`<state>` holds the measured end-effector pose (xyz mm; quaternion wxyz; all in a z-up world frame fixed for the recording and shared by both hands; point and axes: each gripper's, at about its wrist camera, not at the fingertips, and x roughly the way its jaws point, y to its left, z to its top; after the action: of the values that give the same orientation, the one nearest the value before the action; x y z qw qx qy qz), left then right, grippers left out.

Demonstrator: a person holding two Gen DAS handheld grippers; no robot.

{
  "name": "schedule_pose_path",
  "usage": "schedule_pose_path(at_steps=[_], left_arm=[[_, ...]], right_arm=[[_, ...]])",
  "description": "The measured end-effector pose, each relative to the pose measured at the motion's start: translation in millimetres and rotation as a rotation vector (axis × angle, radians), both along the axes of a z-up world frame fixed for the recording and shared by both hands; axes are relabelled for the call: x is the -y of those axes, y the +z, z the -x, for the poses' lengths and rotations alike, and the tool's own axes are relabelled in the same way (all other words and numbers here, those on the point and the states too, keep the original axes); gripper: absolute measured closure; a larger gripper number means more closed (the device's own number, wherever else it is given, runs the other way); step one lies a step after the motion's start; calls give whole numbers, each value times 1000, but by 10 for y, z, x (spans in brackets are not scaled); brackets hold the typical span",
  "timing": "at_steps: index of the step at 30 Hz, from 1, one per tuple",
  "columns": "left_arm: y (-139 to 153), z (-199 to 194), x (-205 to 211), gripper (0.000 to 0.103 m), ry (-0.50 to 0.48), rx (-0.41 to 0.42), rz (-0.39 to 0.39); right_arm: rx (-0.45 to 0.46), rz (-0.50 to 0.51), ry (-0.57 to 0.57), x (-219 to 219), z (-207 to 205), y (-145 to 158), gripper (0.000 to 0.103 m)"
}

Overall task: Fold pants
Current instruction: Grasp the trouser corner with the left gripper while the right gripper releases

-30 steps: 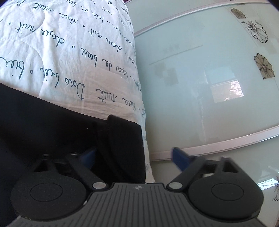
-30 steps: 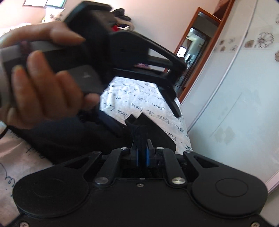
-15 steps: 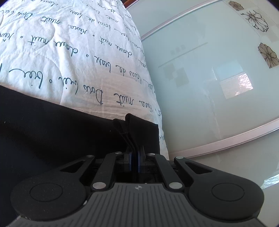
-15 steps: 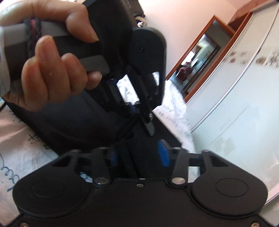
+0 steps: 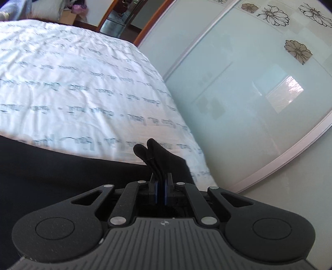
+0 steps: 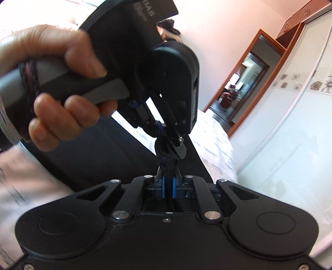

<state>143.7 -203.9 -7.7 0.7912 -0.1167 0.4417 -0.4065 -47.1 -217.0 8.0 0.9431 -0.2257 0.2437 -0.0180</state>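
The black pants (image 5: 62,176) lie on a white bedspread with script print (image 5: 72,83). My left gripper (image 5: 161,188) is shut on a bunched black edge of the pants (image 5: 157,153) and holds it above the bed, near the bed's right side. In the right wrist view my right gripper (image 6: 168,187) is shut on the same bunched edge (image 6: 166,164), just below the left gripper (image 6: 166,133), which a hand (image 6: 62,87) holds from above. The pants (image 6: 99,157) hang down and to the left from both grips.
A frosted glass sliding wardrobe door with flower prints (image 5: 259,93) stands close along the bed's right side. A wooden-framed doorway (image 6: 244,85) is at the far end of the room. Pillows (image 5: 47,8) lie at the head of the bed.
My left gripper went from open to shut on the pants edge and lifted it. My right gripper opened, then shut again on the same edge just below the left one.
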Motion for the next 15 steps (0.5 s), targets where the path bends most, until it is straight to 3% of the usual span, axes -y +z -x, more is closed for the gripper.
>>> schedule_pose_path(at_steps=[9, 15], left_arm=[[-194, -118, -759, 99, 124, 5, -89], [-257, -170, -1122, 99, 171, 25, -136]], right_arm=[[-45, -78, 158, -465, -266, -107, 97], [-87, -87, 245, -537, -523, -175, 97]])
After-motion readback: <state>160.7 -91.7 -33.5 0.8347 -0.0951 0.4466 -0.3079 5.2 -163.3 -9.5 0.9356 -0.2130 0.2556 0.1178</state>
